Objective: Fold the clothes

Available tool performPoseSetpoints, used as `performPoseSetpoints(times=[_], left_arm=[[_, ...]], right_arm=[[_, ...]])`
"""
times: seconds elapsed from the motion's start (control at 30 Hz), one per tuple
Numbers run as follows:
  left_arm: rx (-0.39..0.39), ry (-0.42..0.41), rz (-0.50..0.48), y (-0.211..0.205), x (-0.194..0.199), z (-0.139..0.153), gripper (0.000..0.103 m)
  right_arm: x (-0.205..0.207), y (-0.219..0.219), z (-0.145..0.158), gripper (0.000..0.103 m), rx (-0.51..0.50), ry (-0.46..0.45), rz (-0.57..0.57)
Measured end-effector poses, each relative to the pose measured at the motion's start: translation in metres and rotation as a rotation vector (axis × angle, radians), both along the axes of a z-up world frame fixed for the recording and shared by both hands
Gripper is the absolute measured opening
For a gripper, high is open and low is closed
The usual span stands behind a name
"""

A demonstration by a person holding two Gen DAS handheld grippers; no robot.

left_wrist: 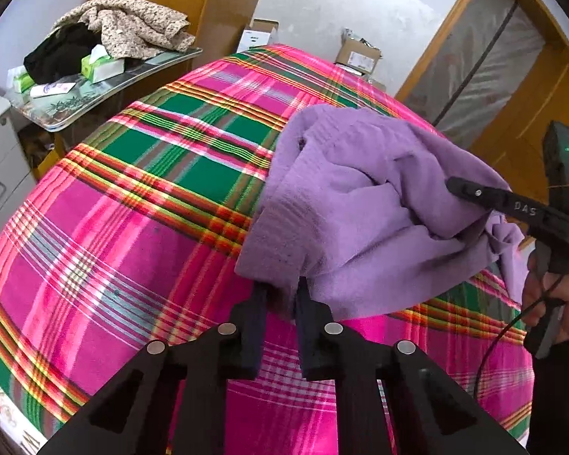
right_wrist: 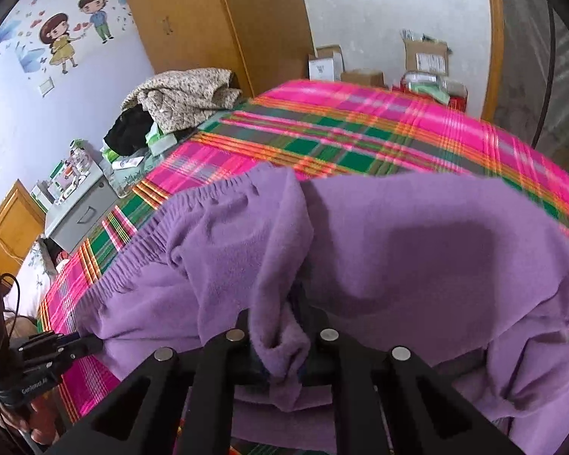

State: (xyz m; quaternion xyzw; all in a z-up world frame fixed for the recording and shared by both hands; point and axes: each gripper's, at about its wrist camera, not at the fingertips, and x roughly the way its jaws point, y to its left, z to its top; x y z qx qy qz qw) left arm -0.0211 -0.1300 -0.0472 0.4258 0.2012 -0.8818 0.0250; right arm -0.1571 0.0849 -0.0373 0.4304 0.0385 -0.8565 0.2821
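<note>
Left tongs [left_wrist: 280, 288] pinch purple garment [left_wrist: 360, 197] hem; right tongs [right_wrist: 284, 341] clamp bunched fold.

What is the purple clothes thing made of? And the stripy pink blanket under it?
The purple garment looks like soft fleece or brushed knit: fuzzy matte nap, gathered stretchy band. The plaid bedcover looks like smooth woven cotton or a blend: crisp woven stripes, slight sheen.

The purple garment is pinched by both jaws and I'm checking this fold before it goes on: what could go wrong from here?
1. The left gripper pinches only the purple garment at its edge; it may slip.
2. The right gripper holds a bunched fold, so the layers could crease unevenly.
3. The garment hangs crumpled over the plaid bedsheet, not flat.
</note>
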Motion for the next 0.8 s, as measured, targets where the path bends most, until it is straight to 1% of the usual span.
performPoseSetpoints(times=[0.13, 0.17, 0.2, 0.27, 0.33, 0.4, 0.5, 0.6, 0.73, 0.8], left_arm=[[-0.071, 0.098, -0.003, 0.001, 0.011, 0.028, 0.009], [-0.088, 0.124, -0.003, 0.001, 0.014, 0.036, 0.005], [-0.116, 0.146, 0.009, 0.001, 0.017, 0.043, 0.001], [-0.165, 0.182, 0.048, -0.006, 0.021, 0.055, 0.001], [-0.171, 0.199, 0.082, -0.019, 0.024, 0.063, 0.001], [-0.169, 0.192, 0.101, -0.027, 0.024, 0.064, 0.001], [-0.103, 0.162, 0.068, -0.026, 0.022, 0.055, 0.001], [-0.039, 0.118, 0.025, -0.022, 0.019, 0.042, 0.002], [-0.013, 0.09, 0.007, -0.014, 0.013, 0.033, 0.004], [0.001, 0.076, 0.009, -0.014, 0.011, 0.029, 0.005]], right_arm=[[0.005, 0.0, 0.029, 0.008, -0.043, 0.088, -0.001], [0.006, -0.001, 0.037, 0.008, -0.055, 0.11, 0.0], [0.006, -0.002, 0.044, 0.008, -0.062, 0.13, 0.001], [0.006, -0.006, 0.061, 0.008, -0.067, 0.179, 0.007], [0.002, -0.012, 0.073, 0.008, -0.064, 0.208, 0.016], [-0.003, -0.02, 0.084, 0.008, -0.056, 0.235, 0.028], [-0.011, -0.031, 0.096, 0.008, -0.04, 0.269, 0.046], [-0.023, -0.041, 0.105, 0.008, 0.007, 0.333, 0.046], [-0.061, -0.046, 0.112, 0.008, 0.053, 0.354, -0.002], [-0.085, -0.047, 0.105, 0.008, 0.074, 0.322, -0.034]])
